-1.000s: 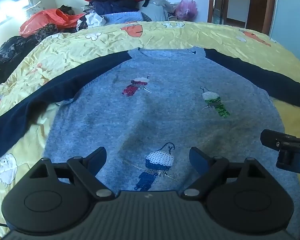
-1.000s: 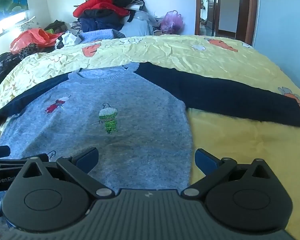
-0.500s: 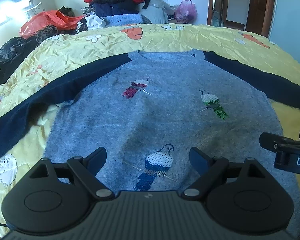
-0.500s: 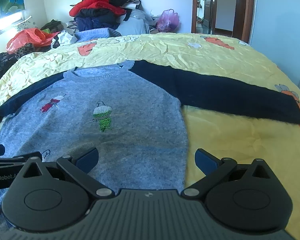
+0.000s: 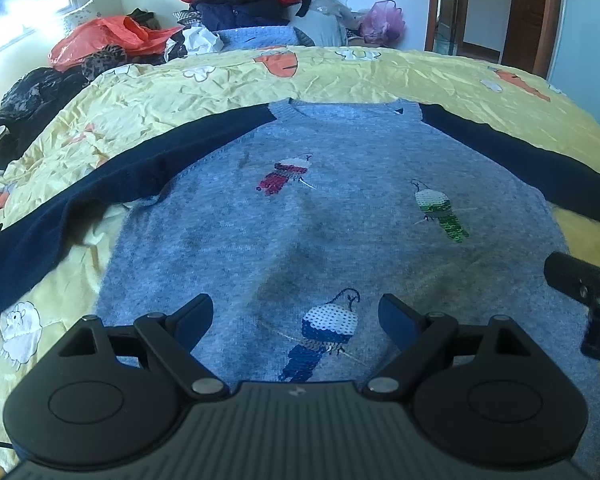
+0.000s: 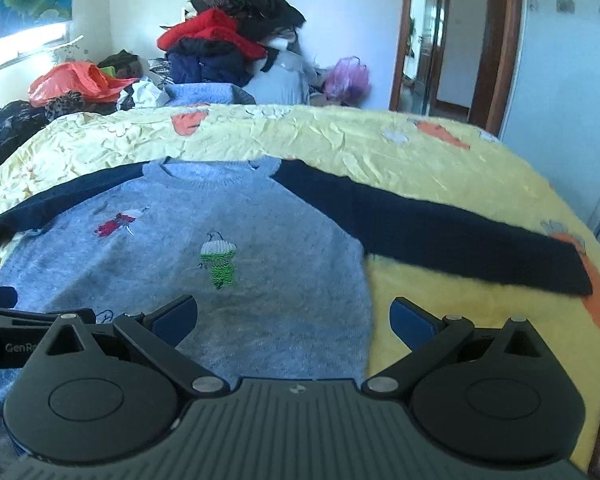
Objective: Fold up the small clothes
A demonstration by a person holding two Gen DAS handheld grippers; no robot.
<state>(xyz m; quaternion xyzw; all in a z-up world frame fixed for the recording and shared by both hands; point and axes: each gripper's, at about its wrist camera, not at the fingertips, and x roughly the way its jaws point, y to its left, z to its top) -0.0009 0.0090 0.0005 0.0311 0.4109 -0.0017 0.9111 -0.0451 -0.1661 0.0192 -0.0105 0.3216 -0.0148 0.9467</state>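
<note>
A grey sweater [image 5: 340,216] with navy raglan sleeves lies flat, front up, on a yellow bedsheet [image 5: 228,80] printed with carrots and flowers, its neckline at the far side and both sleeves spread out to left and right. Three sequinned birds decorate the front: a red one [image 5: 286,172] far left, a green one [image 5: 440,212] to the right, and a blue one [image 5: 328,332] nearest. The left gripper [image 5: 296,316] hovers over the near hem with its jaws wide apart, holding nothing. The right gripper [image 6: 294,316] hangs over the sweater's right edge, jaws likewise spread wide and empty. A heap of clothes [image 6: 228,52] rises beyond the far end of the bed.
</note>
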